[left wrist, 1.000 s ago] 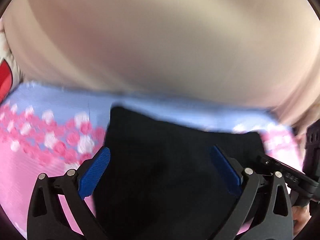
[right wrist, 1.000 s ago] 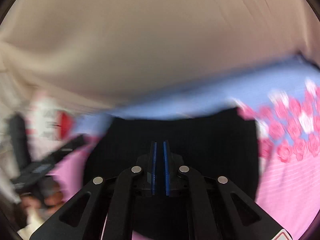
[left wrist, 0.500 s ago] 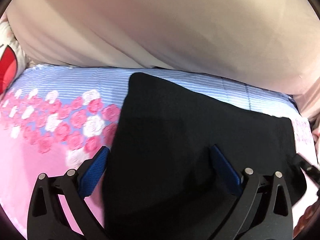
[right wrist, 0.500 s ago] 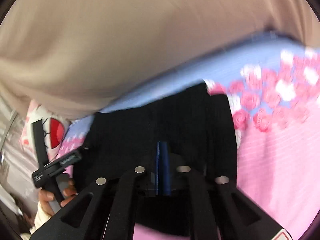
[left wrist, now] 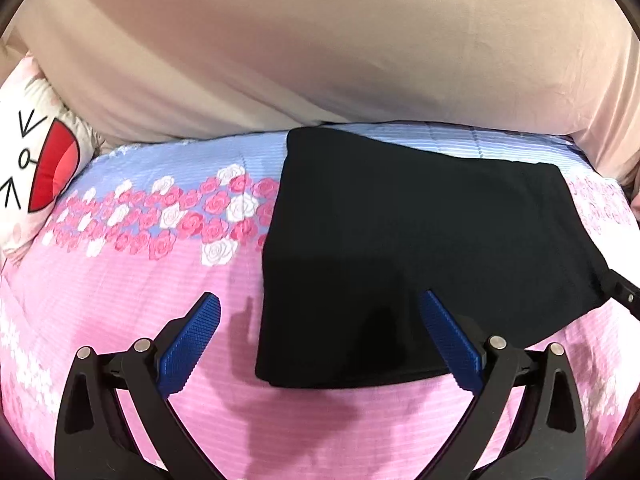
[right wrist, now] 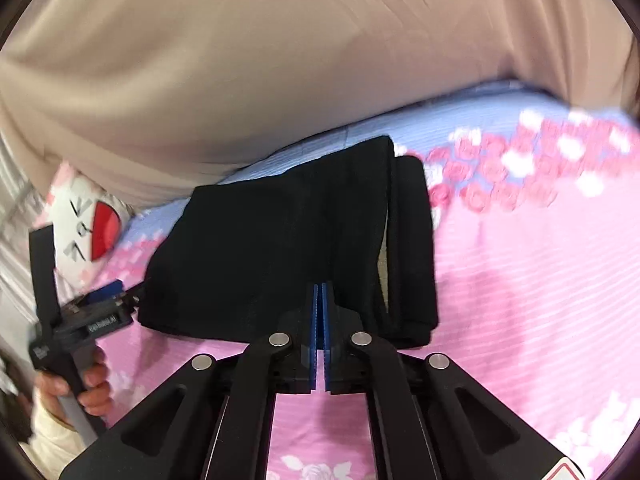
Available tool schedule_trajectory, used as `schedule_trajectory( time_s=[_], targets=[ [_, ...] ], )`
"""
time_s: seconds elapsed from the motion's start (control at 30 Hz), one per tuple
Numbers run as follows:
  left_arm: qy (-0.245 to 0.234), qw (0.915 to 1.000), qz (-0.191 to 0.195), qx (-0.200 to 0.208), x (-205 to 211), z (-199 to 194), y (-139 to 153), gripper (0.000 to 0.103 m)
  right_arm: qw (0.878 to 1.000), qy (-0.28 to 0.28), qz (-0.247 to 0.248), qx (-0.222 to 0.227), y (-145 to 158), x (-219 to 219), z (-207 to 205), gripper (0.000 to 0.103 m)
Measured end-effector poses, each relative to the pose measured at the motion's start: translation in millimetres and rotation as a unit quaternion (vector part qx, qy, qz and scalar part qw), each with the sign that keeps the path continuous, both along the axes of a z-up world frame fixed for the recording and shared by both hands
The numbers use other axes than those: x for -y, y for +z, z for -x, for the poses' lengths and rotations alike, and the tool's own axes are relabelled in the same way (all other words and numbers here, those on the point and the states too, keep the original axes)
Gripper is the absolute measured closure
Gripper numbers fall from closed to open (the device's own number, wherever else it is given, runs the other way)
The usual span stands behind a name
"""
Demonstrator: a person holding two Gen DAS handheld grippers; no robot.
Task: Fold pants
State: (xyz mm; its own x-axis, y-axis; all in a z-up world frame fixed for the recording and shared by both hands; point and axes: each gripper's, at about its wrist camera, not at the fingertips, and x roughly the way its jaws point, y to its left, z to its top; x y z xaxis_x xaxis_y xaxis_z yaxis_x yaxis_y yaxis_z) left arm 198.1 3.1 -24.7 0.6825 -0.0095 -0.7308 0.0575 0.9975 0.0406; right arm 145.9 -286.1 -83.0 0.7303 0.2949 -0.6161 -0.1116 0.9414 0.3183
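Black knit fabric, the pants (left wrist: 424, 248), now lies as a compact folded rectangle on the bed (left wrist: 132, 304), across the seam where the sheet's blue stripes meet the pink ones, just right of the band of printed roses (left wrist: 192, 220). A second ago the cloth filled the lower part of both wrist views right up to the fingers; now both cameras show the whole bundle with pink sheet between its near edge and the tools, so both hands have drawn back from it.

The left gripper (left wrist: 320, 344) has its blue fingers (left wrist: 188, 344) wide apart with nothing clamped; the bundle's near left corner merely shows in the gap between them, flat on the sheet. The right gripper (right wrist: 320, 336) has its fingers pressed together on nothing, their tips just short of the bundle's near edge, as they were a second ago. In the right wrist view the pants (right wrist: 280, 248) show stacked layers at their right side, one band (right wrist: 412, 248) lying slightly proud of the rest. The left tool and the hand (right wrist: 80, 392) holding it appear at that view's left edge, beside the bundle.

With both tools released and pulled away, the folding looks essentially finished. What may remain is squaring that offset layer, if neatness matters. A cartoon-face cushion (left wrist: 32, 160) sits at the bed's far left, and a beige duvet (left wrist: 320, 48) is heaped behind.
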Motion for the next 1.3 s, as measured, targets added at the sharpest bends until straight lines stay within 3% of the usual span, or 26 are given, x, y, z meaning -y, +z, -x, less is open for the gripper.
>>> schedule_trajectory(
  time_s=[0.03, 0.1, 0.2, 0.33, 0.37, 0.47, 0.6, 0.73, 0.77, 0.8, 0.83, 0.93, 1.03, 1.07, 1.17, 1.3],
  targets=[
    [0.002, 1.0, -0.002, -0.005, 0.5, -1.8, -3.6, 0.005, 1.0, -0.003, 0.012, -0.013, -6.8, -0.7, -4.6, 0.102],
    [0.004, 0.9998, -0.013, -0.017, 3.5, -5.4, -11.1, 0.005, 1.0, -0.008, -0.009, -0.025, -16.3, 6.3, -7.7, 0.103],
    [0.011, 0.9994, -0.02, -0.027, 2.8, -5.7, -19.1, 0.005, 1.0, -0.02, -0.003, -0.017, -4.5, 7.9, 2.5, 0.103],
    [0.015, 0.9994, 0.0, -0.032, -4.8, 1.6, -17.2, 0.005, 1.0, -0.025, 0.002, 0.008, 10.4, 12.6, 23.4, 0.095],
    [0.011, 0.9994, 0.011, -0.032, -8.4, 4.5, -14.5, 0.005, 0.999, -0.033, 0.004, 0.011, 11.6, 15.5, 25.4, 0.088],
    [-0.005, 0.9965, 0.074, -0.038, -26.8, 11.8, -10.5, 0.005, 0.998, -0.057, -0.008, 0.018, 11.0, 32.5, 28.7, 0.042],
    [0.003, 0.9934, 0.104, -0.049, -41.0, 12.6, -17.4, 0.005, 0.998, -0.027, -0.056, -0.006, 2.0, 43.3, 9.3, 0.041],
    [-0.002, 0.9933, 0.104, -0.05, -36.0, 13.5, -20.5, 0.005, 0.999, -0.01, -0.038, -0.03, -10.3, 25.9, -15.4, 0.047],
    [-0.004, 0.9938, 0.1, -0.049, -34.0, 14.0, -20.8, 0.005, 0.999, -0.015, -0.032, -0.032, -12.5, 23.2, -20.0, 0.069],
    [-0.005, 0.9949, 0.089, -0.047, -30.5, 14.3, -20.6, 0.005, 0.999, -0.009, -0.036, -0.034, -11.9, 22.0, -22.8, 0.075],
    [-0.005, 0.9956, 0.083, -0.044, -28.9, 14.7, -19.6, 0.005, 0.999, -0.002, -0.044, -0.023, -4.0, 21.6, -20.4, 0.09],
    [-0.014, 0.9969, 0.071, -0.031, -23.8, 16.6, -15.7, 0.005, 0.999, -0.002, -0.036, 0.027, 24.4, 24.9, 1.5, 0.092],
    [-0.02, 0.9966, 0.069, -0.041, -21.0, 9.9, -25.8, 0.005, 0.999, -0.034, -0.012, -0.025, -15.1, 37.1, -15.1, 0.091],
    [-0.016, 0.9964, 0.068, -0.048, -20.8, 7.3, -30.3, 0.005, 0.999, -0.035, -0.032, -0.006, -20.8, 41.0, -11.8, 0.091],
    [-0.003, 0.995, 0.082, -0.057, -26.2, 5.2, -35.7, 0.005, 0.999, -0.032, -0.04, -0.006, -4.5, 38.2, -4.8, 0.087],
    [0.003, 0.9957, 0.09, -0.023, -31.0, 16.3, -9.5, 0.005, 0.996, -0.043, -0.058, 0.056, 40.1, 35.7, 16.7, 0.086]
  ],
)
